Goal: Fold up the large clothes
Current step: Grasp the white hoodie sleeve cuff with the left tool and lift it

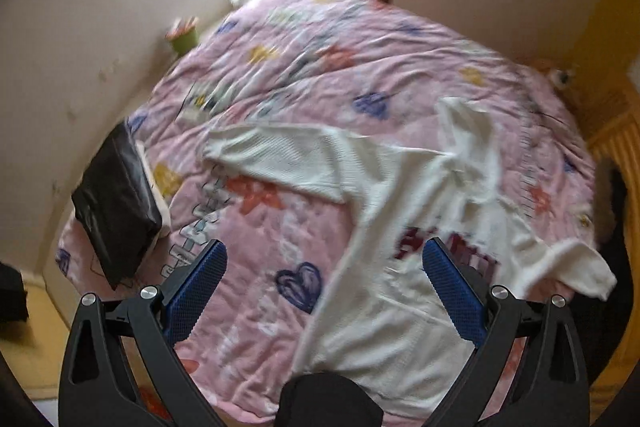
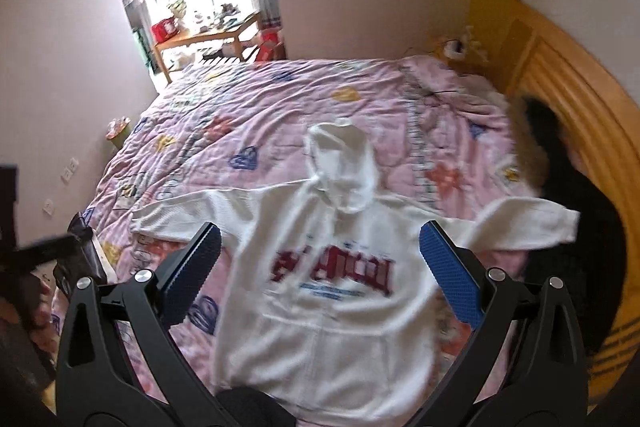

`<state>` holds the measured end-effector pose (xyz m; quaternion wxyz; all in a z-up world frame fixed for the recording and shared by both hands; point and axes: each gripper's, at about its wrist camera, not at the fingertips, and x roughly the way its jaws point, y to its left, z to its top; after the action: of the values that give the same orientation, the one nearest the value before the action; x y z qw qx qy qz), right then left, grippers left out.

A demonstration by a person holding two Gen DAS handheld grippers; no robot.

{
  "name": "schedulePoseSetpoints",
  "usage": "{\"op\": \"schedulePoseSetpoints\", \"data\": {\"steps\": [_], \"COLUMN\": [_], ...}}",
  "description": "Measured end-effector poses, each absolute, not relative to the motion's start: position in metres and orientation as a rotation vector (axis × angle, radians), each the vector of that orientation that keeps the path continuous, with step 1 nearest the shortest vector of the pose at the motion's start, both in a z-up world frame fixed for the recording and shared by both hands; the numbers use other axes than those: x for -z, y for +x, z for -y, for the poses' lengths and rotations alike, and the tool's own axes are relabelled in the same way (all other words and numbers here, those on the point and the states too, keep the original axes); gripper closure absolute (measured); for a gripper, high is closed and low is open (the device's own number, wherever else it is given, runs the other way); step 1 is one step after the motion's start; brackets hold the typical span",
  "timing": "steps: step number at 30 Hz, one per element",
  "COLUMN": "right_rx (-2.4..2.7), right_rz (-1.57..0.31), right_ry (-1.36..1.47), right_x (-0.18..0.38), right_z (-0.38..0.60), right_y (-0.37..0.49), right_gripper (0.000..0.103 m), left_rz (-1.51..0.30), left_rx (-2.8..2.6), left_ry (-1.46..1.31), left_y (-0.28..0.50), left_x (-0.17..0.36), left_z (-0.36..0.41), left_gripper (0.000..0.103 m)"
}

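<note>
Lying face-up on the bed (image 2: 280,95), the white hoodie (image 2: 332,291) runs hem-near to hood-far, squarely ahead of the right tongs (image 2: 320,243) but off right of the left tongs (image 1: 324,263), both spread wide, empty.

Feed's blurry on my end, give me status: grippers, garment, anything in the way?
Left gripper open, empty. Right gripper open, empty. White hoodie flat on pink bedspread, front up, sleeves out, unfolded. Black bag by left sleeve, black garment at right cuff.
</note>
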<state>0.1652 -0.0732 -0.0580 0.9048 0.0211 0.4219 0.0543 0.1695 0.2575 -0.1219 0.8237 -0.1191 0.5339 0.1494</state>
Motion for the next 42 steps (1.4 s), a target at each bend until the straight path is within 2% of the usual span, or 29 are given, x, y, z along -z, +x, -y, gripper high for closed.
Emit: {"op": "schedulePoseSetpoints", "data": {"steps": [4, 10, 15, 19, 24, 29, 31, 32, 35, 37, 39, 42], "right_rx": [-0.194, -0.253, -0.239, -0.194, -0.189, -0.201, -0.203, -0.200, -0.175, -0.151, -0.115, -0.051], "right_rz": [-0.901, -0.996, -1.064, -1.113, -1.167, -1.164, -1.152, -1.147, -1.158, -1.159, -1.159, -1.140], "right_ry": [0.008, 0.009, -0.007, 0.026, 0.031, 0.046, 0.059, 0.070, 0.117, 0.151, 0.155, 0.142], "right_x": [0.108, 0.218, 0.298, 0.345, 0.364, 0.367, 0.371, 0.375, 0.386, 0.391, 0.395, 0.399], "right_z": [-0.007, -0.097, -0.123, -0.133, -0.149, -0.153, -0.150, -0.146, -0.129, -0.114, -0.096, -0.065], "right_y": [0.230, 0.300, 0.321, 0.324, 0.319, 0.317, 0.317, 0.317, 0.314, 0.312, 0.309, 0.307], "right_gripper": [0.006, 0.006, 0.006, 0.006, 0.006, 0.006, 0.006, 0.006, 0.006, 0.006, 0.006, 0.006], "left_rz": [-1.176, -1.221, -1.282, -1.378, -1.418, -1.339, -1.312, -1.322, -1.321, -1.326, -1.326, -1.296], "left_rx": [-0.417, -0.542, -0.642, -0.646, -0.628, -0.649, -0.633, -0.625, -0.598, -0.586, -0.584, -0.604], "left_ry": [-0.348, -0.432, -0.381, -0.467, -0.698, -0.830, -0.844, -0.846, -0.774, -0.679, -0.621, -0.544], "left_y": [0.217, 0.276, 0.320, 0.343, 0.354, 0.360, 0.362, 0.363, 0.370, 0.377, 0.385, 0.397], "left_x": [0.202, 0.336, 0.441, 0.509, 0.553, 0.555, 0.554, 0.556, 0.554, 0.549, 0.542, 0.523], "left_z": [-0.350, -0.457, -0.521, -0.563, -0.602, -0.634, -0.642, -0.644, -0.641, -0.631, -0.619, -0.597], "left_gripper": [0.008, 0.008, 0.008, 0.008, 0.008, 0.008, 0.029, 0.031, 0.046, 0.066, 0.078, 0.086]}}
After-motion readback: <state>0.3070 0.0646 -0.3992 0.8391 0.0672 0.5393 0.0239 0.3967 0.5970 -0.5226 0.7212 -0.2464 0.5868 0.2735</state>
